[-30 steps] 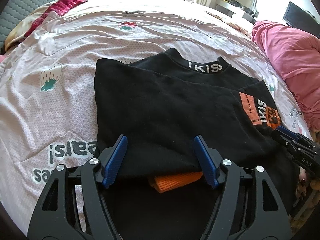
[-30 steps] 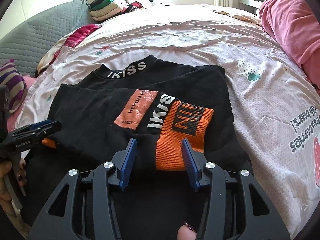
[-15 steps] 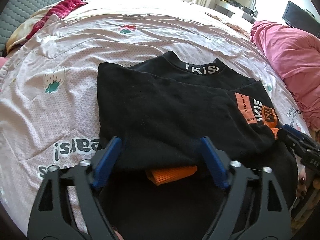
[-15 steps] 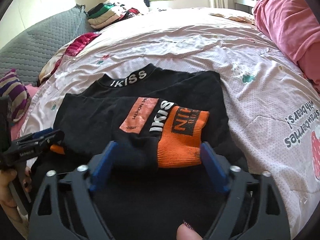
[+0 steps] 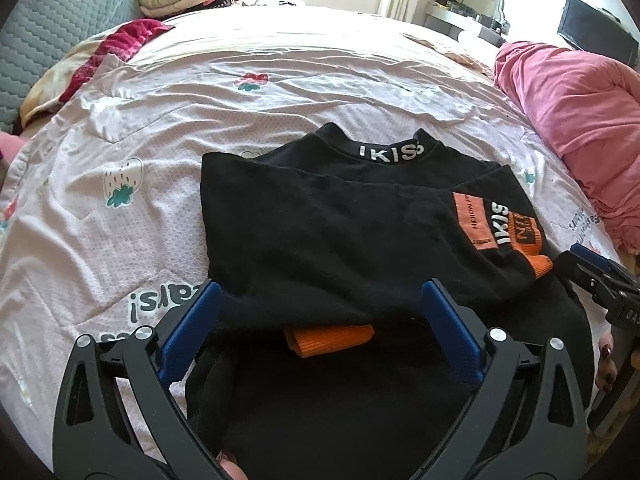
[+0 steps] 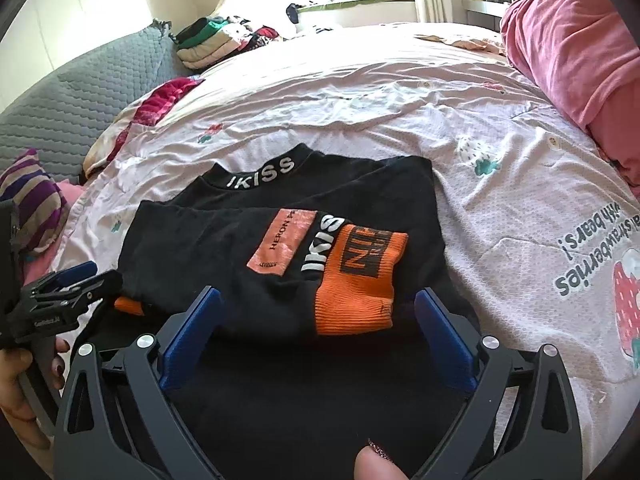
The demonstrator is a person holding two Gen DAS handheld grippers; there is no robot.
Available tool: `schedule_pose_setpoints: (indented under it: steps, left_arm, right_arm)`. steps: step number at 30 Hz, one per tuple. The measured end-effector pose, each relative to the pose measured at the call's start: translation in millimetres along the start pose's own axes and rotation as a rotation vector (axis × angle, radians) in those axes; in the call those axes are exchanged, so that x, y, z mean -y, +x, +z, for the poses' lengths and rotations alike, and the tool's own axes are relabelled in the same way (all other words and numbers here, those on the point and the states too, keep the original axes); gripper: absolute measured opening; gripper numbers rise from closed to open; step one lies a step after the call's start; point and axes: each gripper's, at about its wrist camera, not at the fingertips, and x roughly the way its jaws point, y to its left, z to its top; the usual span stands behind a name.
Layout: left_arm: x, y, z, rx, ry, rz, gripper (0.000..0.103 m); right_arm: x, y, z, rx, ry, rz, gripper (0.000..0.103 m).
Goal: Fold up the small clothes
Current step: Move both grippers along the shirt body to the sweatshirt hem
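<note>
A black top (image 5: 320, 232) with a white-lettered collar lies on the bed, both sleeves folded in over its body. My left gripper (image 5: 322, 292) hovers above the near edge of the left sleeve, where an orange cuff (image 5: 330, 338) peeks out. Its jaws are opening wide and the blue pads do not touch the cloth. My right gripper (image 6: 316, 298) hangs over the other sleeve's orange cuff (image 6: 360, 276), its jaws also opening, pads apart from the fabric. Each gripper shows at the edge of the other's view: the right gripper (image 5: 600, 276), the left gripper (image 6: 68, 292).
The pink strawberry-print sheet (image 5: 120, 184) covers the bed. A pink blanket (image 5: 580, 120) is heaped at the right, a grey quilted headboard (image 6: 80, 92) and a stack of folded clothes (image 6: 216, 40) at the back left. A striped pillow (image 6: 32, 196) lies at the left edge.
Both grippers have spread their jaws from half open to wide and lifted slightly off the sleeves, which now lie released on the top.
</note>
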Motion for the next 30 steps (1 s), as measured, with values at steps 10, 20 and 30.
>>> schedule_pose_setpoints:
  steps: [10, 20, 30]
  left_arm:
    - [6, -18, -5, 0.019, 0.002, 0.011, 0.093]
    - [12, -37, -13, 0.043, 0.035, 0.026, 0.093]
    - [17, -54, -25, 0.067, 0.048, 0.041, 0.093]
  right_arm:
    - [0, -21, -4, 0.031, -0.006, 0.005, 0.097]
    - [1, -44, -14, 0.057, -0.021, 0.003, 0.097]
    - [4, -64, -33, 0.060, -0.048, -0.001, 0.097]
